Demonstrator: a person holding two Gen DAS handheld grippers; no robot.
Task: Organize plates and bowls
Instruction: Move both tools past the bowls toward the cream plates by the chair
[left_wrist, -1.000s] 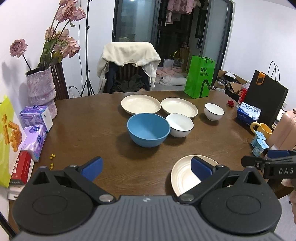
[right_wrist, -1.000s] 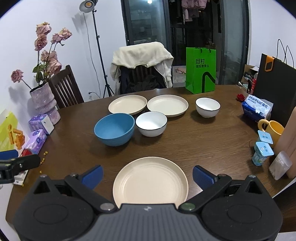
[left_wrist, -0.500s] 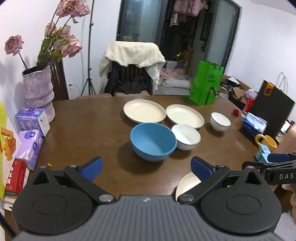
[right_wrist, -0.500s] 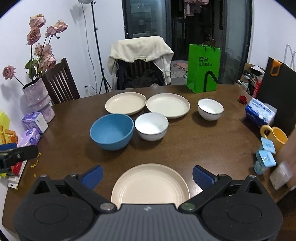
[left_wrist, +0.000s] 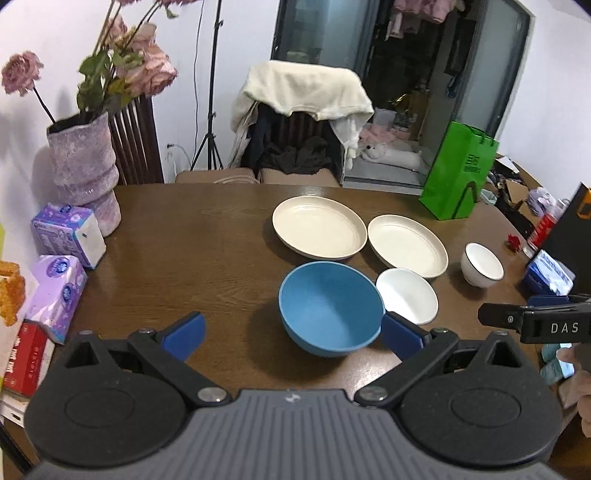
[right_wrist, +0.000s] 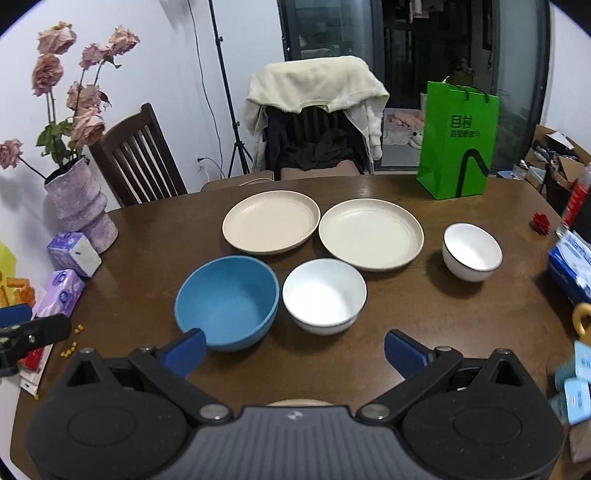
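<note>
I have the wooden table (right_wrist: 406, 332) spread in front of me with nothing stacked yet: two cream plates sit side by side at the far middle, the left plate (right_wrist: 270, 226) and the right plate (right_wrist: 370, 232), and nearer me the blue bowl (right_wrist: 227, 301) sits just beside the white bowl (right_wrist: 324, 295), with a smaller white bowl (right_wrist: 472, 251) apart to the right. My left gripper (left_wrist: 291, 330) hangs spread wide and empty, the blue bowl framed between its pads, and my right gripper (right_wrist: 293, 347) is likewise wide apart and holding nothing. I judge the step is reaching for a first piece. To do it well I would come in low over one rim, take it with one pad inside and one outside, and lift straight up so the neighbouring bowl is not nudged. A third plate (right_wrist: 293, 401) shows only as a sliver behind my right gripper's body. I cannot tell whether the bowls touch.
</note>
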